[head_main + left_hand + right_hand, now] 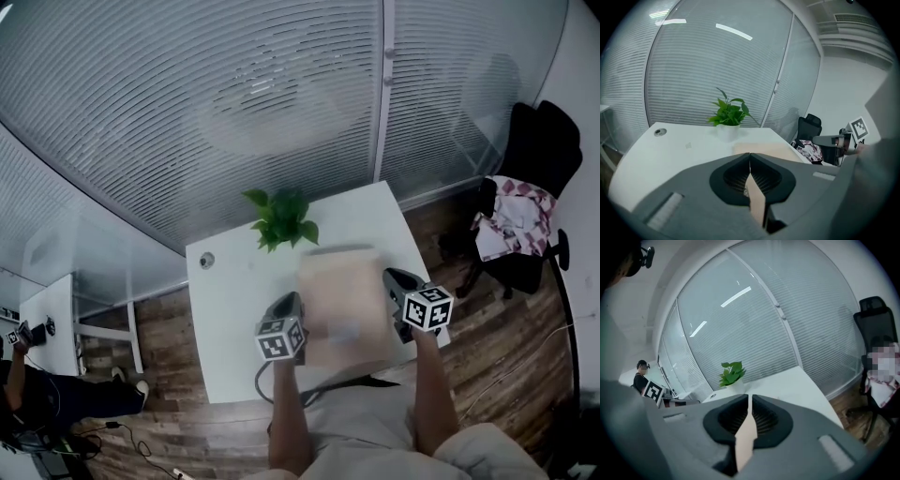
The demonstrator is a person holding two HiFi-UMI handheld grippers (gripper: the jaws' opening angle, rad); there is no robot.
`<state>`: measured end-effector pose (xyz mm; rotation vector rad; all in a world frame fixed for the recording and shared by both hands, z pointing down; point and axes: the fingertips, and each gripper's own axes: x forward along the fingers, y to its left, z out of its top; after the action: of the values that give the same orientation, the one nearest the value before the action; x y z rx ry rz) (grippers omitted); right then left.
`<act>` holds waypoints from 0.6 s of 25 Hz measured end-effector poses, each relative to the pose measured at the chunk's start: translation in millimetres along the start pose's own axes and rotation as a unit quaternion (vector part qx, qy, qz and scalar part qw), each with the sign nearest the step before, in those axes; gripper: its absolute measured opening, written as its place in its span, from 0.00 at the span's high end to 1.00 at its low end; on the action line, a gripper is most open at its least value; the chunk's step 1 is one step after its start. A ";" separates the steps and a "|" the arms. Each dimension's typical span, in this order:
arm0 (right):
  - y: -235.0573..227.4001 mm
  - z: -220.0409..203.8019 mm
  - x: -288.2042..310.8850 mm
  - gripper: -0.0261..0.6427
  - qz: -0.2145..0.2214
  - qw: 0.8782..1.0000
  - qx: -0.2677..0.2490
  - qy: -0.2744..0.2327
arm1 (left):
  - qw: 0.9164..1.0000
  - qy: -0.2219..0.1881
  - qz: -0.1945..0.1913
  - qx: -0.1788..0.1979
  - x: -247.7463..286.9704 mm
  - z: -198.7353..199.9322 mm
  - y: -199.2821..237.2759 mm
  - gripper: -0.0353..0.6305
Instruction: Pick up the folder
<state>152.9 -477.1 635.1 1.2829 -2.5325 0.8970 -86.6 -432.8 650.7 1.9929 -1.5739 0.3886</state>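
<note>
Folder (342, 300) at the tabletop's (234, 300) near edge, left gripper (750, 161) and right gripper (749, 404) each clamped on one side. Best to keep both hands level and the grips firm.

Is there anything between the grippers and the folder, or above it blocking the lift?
Nothing visible. The left gripper and the right gripper each already clamp one side edge of the folder, with nothing else in their jaws. The plant stands on the table beyond it, apart from it.
</note>
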 end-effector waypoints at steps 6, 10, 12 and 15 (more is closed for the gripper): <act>-6.9 -32.8 7.3 0.85 0.005 0.999 0.002 0.041 | 0.999 0.015 -0.002 -0.029 2.2 -24.4 8.0 0.93; -11.5 -56.6 8.3 0.72 -0.002 0.998 0.006 0.065 | 0.998 0.035 -0.017 -0.046 5.6 -36.3 10.3 0.78; -17.9 -63.8 9.6 0.65 -0.013 0.997 0.015 0.072 | 0.997 0.045 -0.025 -0.054 9.2 -42.6 9.8 0.72; -22.8 -70.9 10.5 0.57 -0.015 0.996 0.042 0.080 | 0.996 0.055 -0.037 -0.067 14.2 -48.5 6.6 0.64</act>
<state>155.8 -453.4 706.5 1.2161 -2.3703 1.0635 -83.5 -416.4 698.9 1.8883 -1.4168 0.3491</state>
